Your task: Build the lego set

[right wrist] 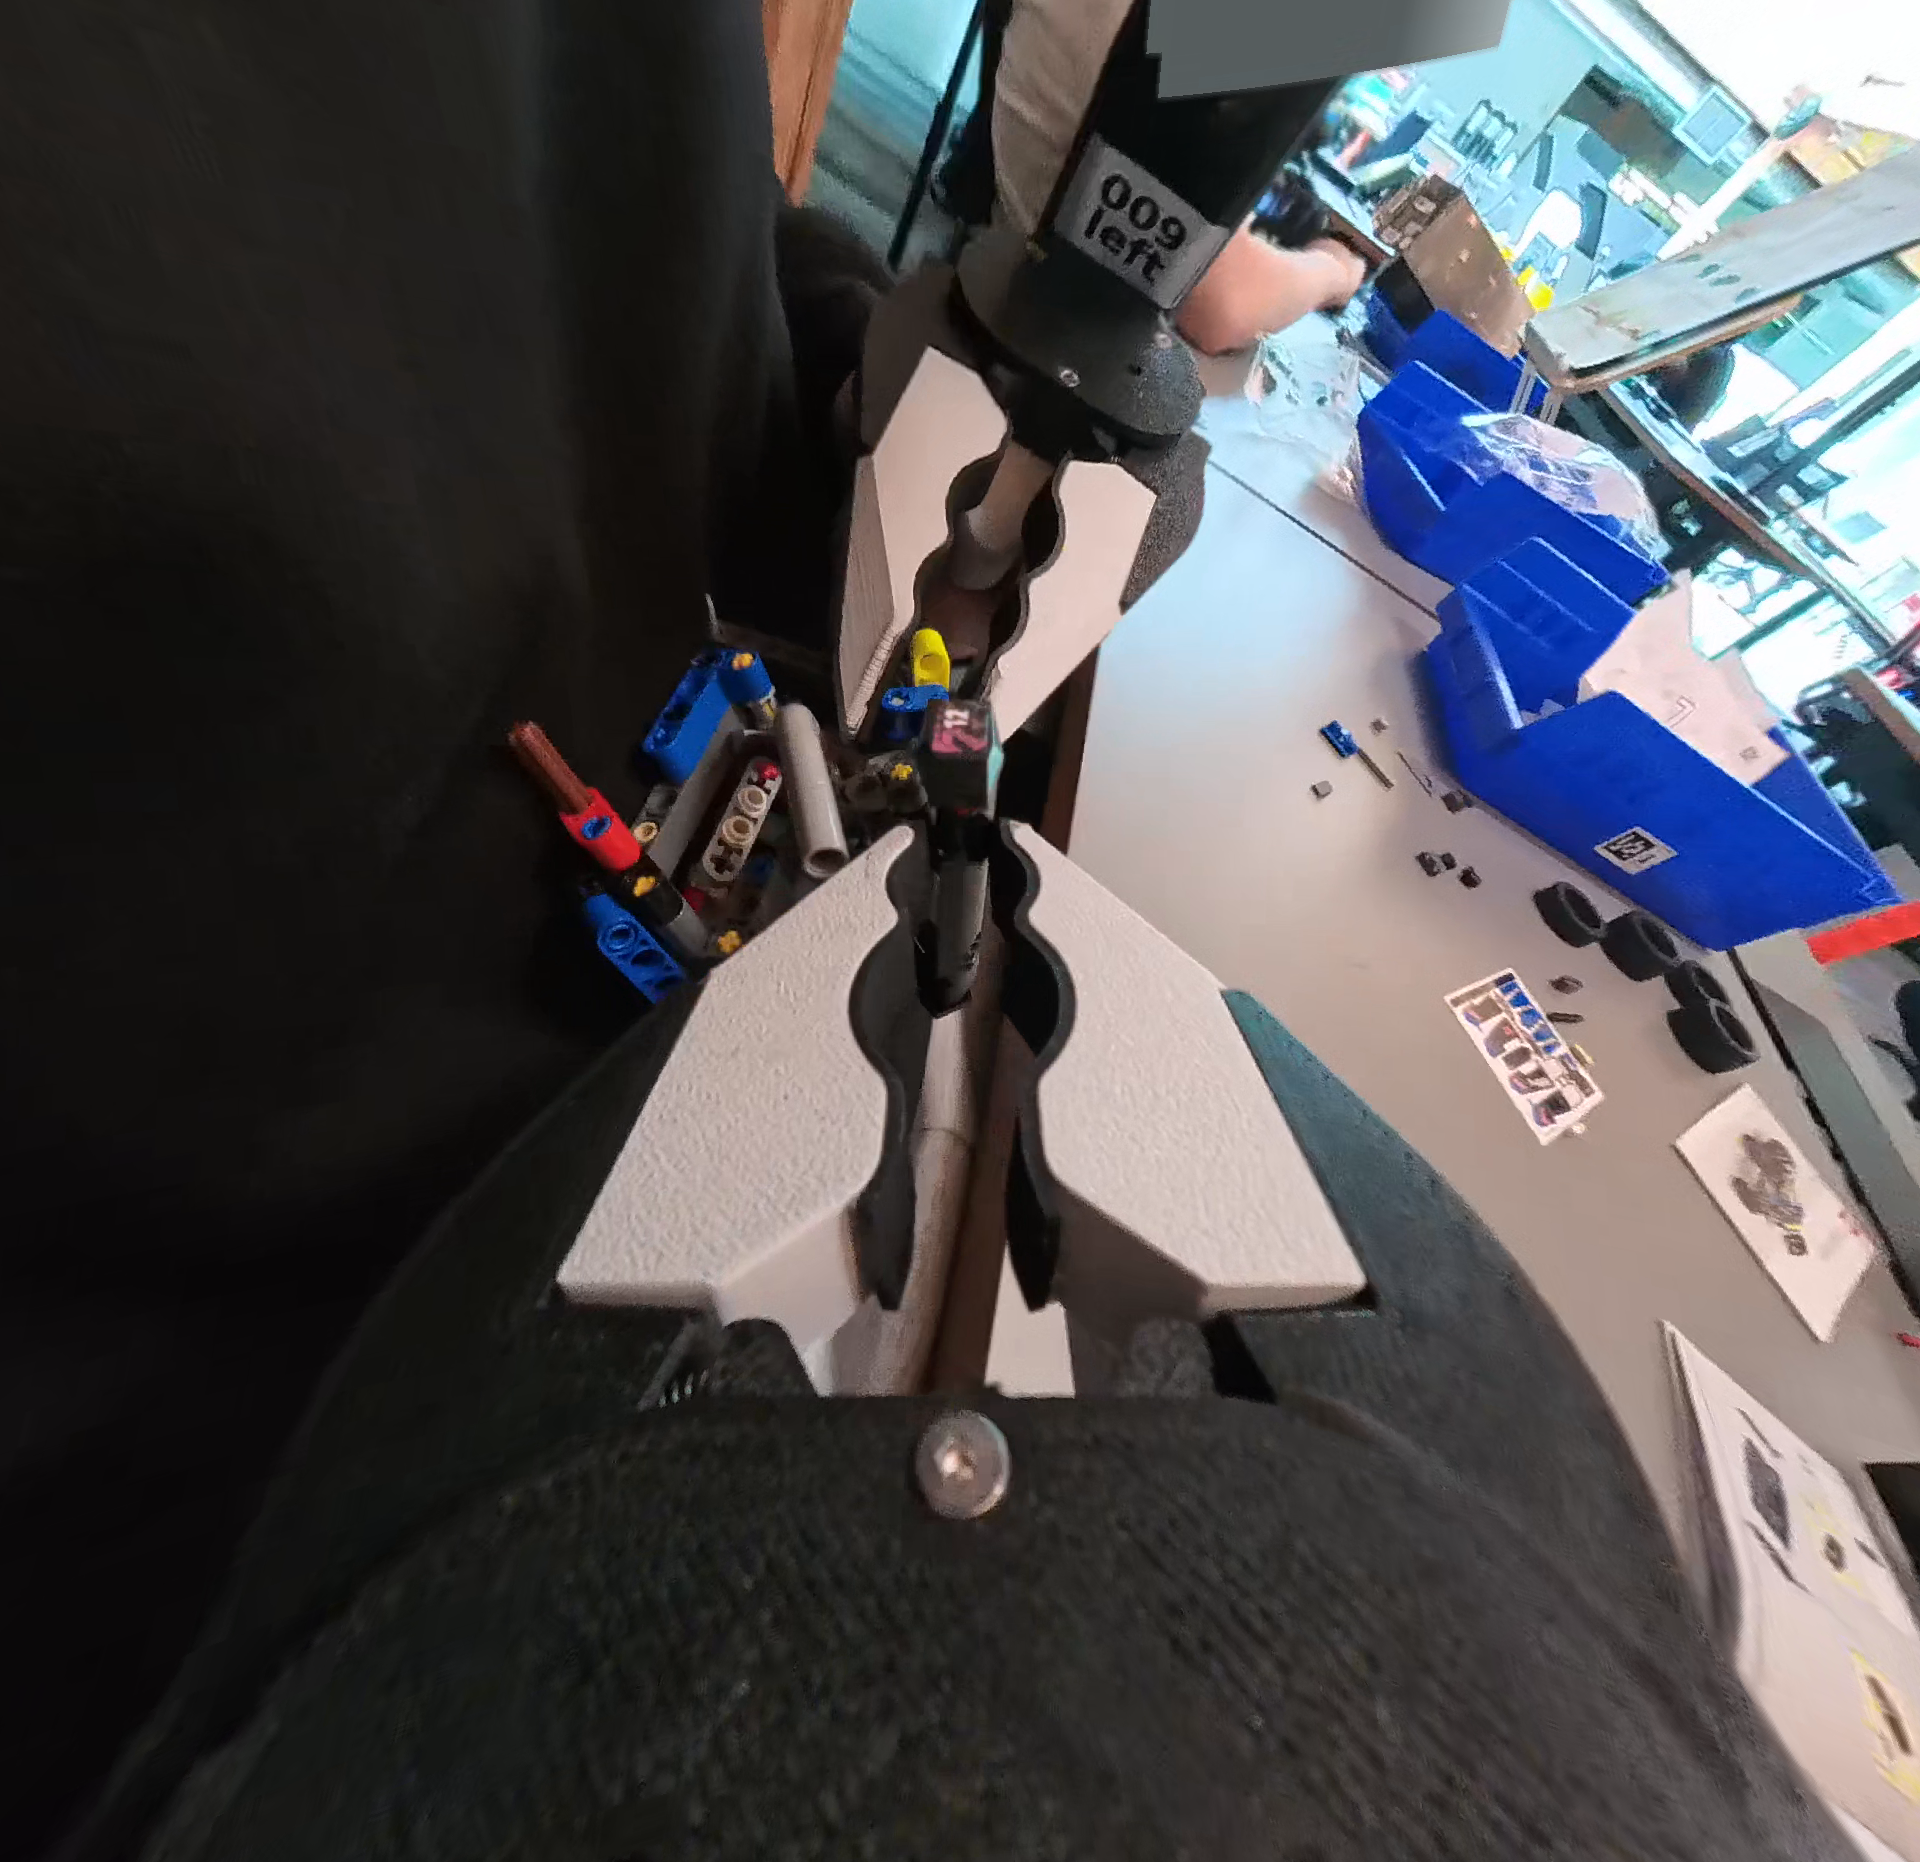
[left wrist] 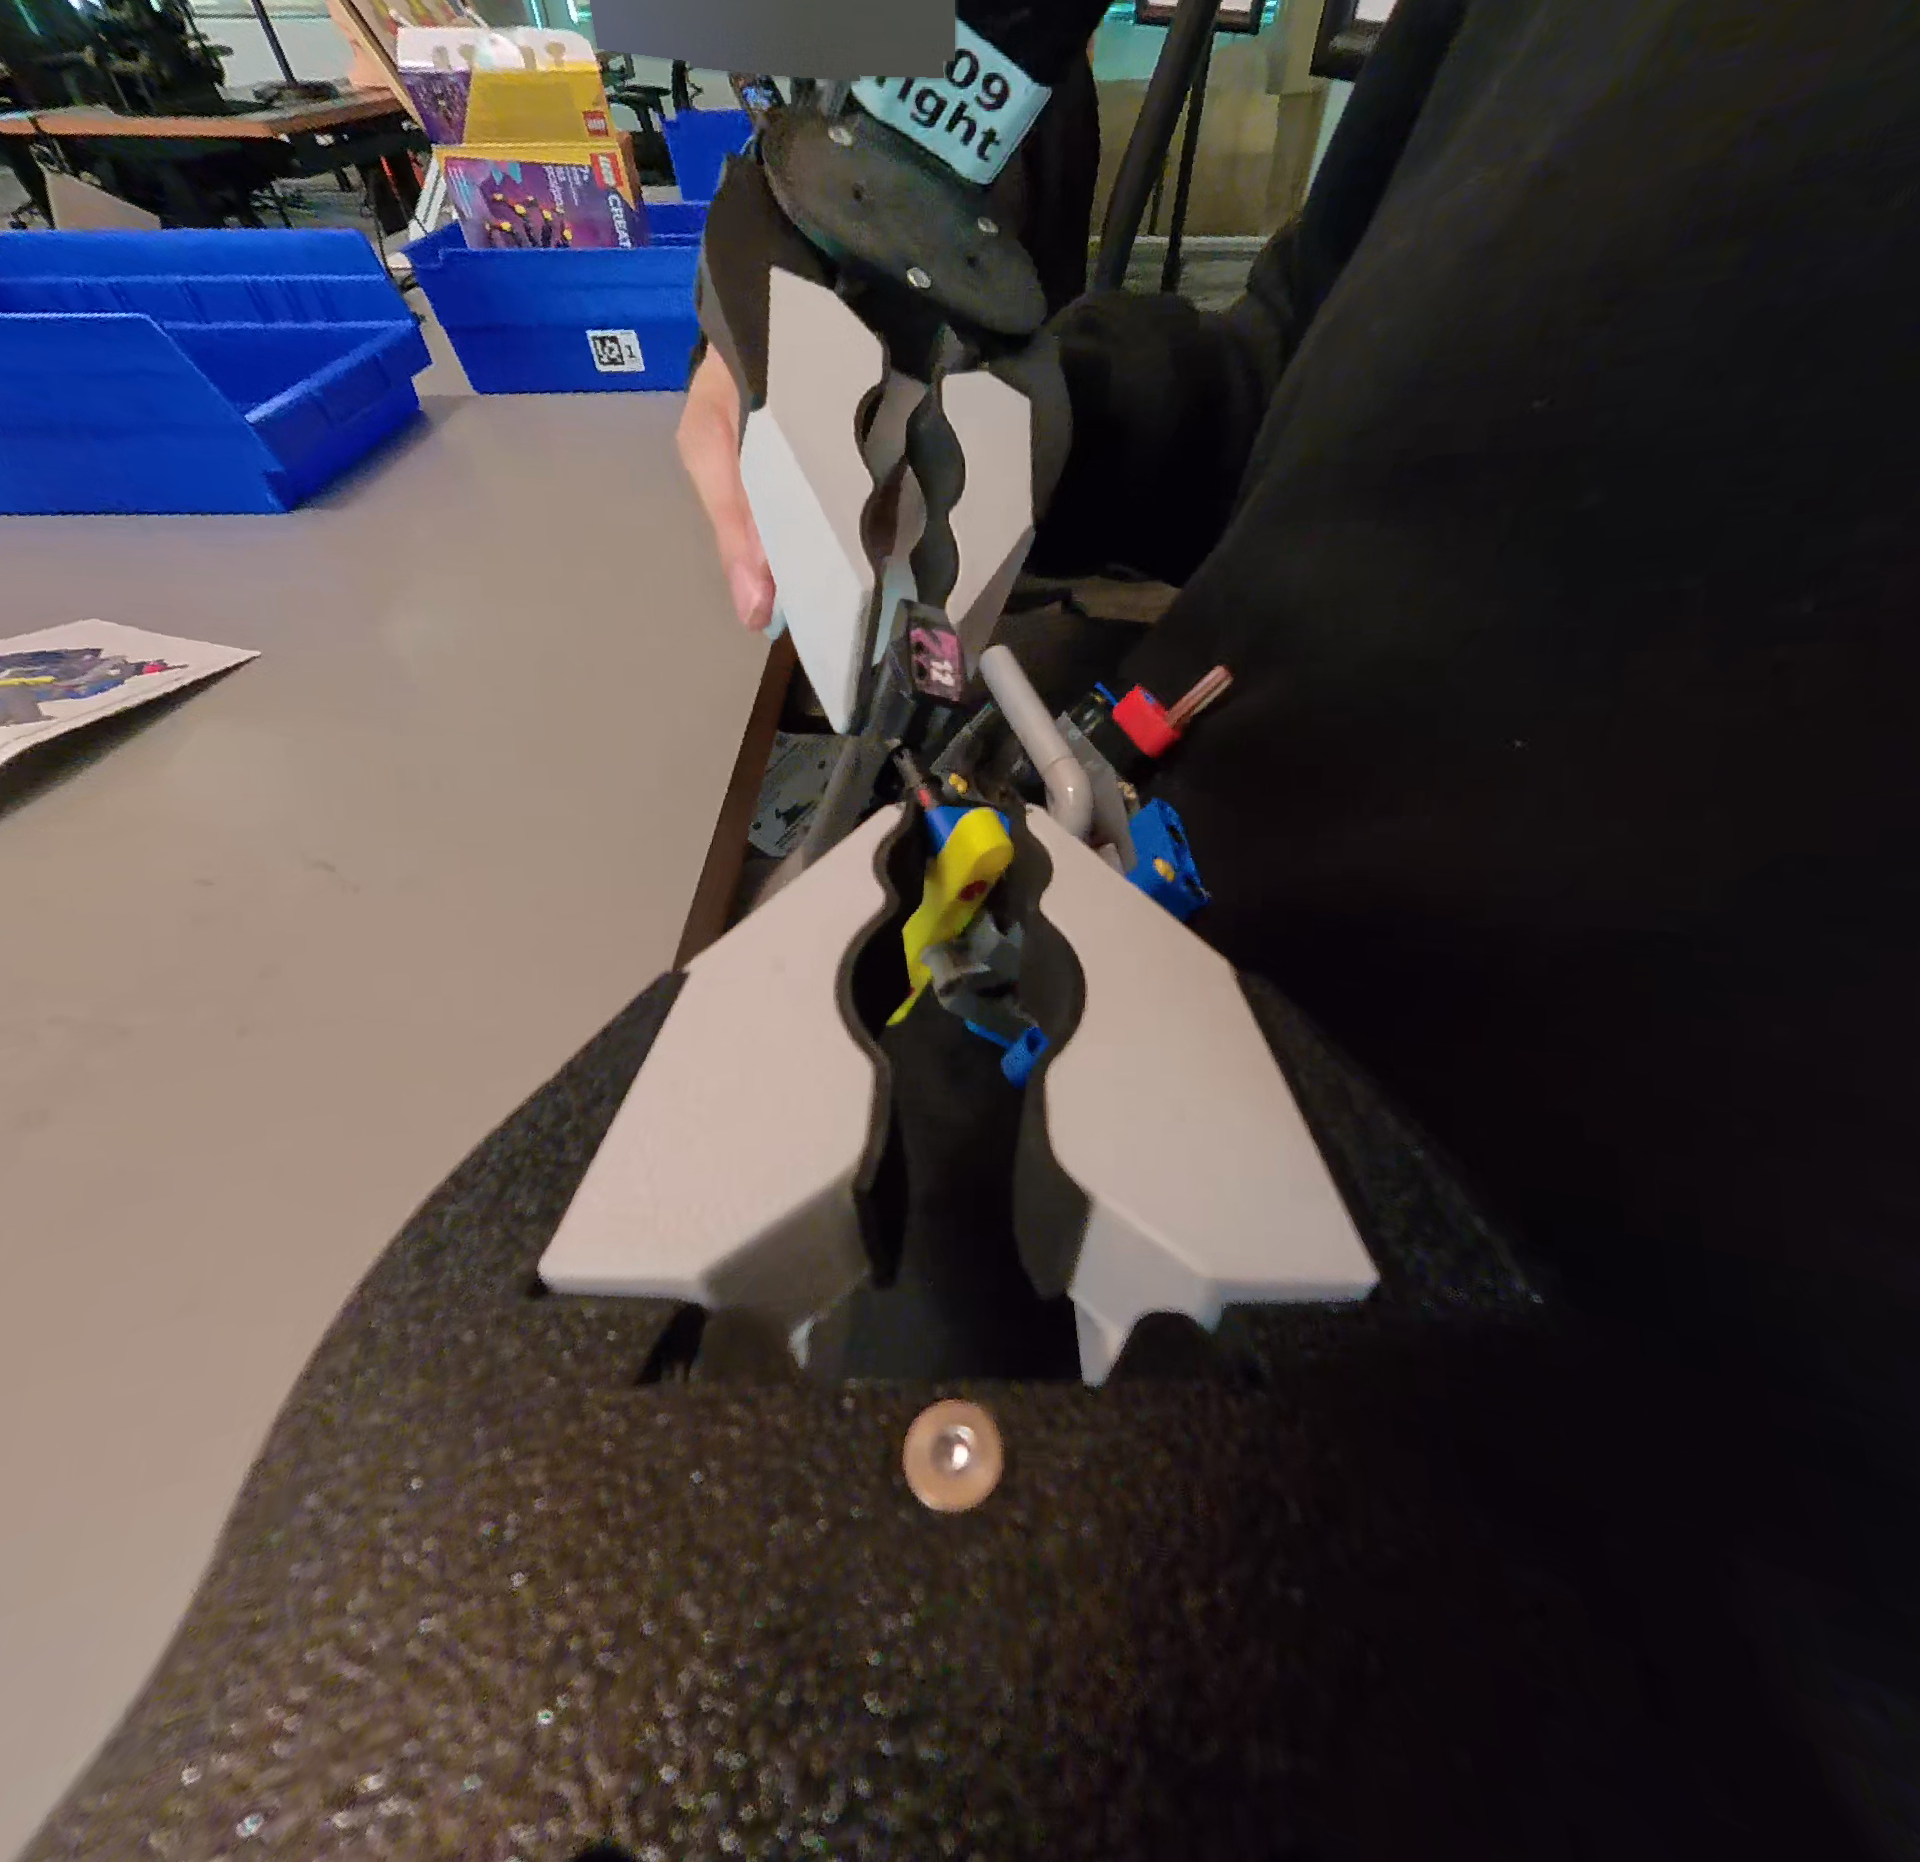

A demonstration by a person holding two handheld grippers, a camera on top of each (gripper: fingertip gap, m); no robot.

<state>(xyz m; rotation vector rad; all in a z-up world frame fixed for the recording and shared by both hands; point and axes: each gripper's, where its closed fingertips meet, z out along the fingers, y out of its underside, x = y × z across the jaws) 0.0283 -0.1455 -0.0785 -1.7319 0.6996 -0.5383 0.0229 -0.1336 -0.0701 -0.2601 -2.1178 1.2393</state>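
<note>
- The grey tabletop [left wrist: 364, 877] runs off to one side. Both tools hang just past its edge, in front of a person's black clothing.
- Blue bins [left wrist: 208, 378] line the far side, with black tyres [right wrist: 1642, 939] and small loose parts [right wrist: 1444, 862] lying near them.
- A booklet [left wrist: 94, 669] lies flat on the tabletop, well apart from the action.
- The left hand-held gripper [left wrist: 961, 825] has its fingers drawn close and clamps the brick model by its yellow lever.
- The right hand-held gripper [right wrist: 951, 836] faces it tip to tip, its fingers nearly together and pinching a dark strut.
- The brick model [right wrist: 727, 825] sits between the two tools: blue beams, a grey pipe, and a red connector with a brown axle.
- The yellow lever [left wrist: 956, 877] stands right between the left fingertips, with grey and blue bits behind it.
- The dark strut [right wrist: 951, 929] runs along the right fingers' gap and out past their tips.
- A black cube [right wrist: 958, 747] with a pink sticker caps that strut, just beside the left tool's tips.
</note>
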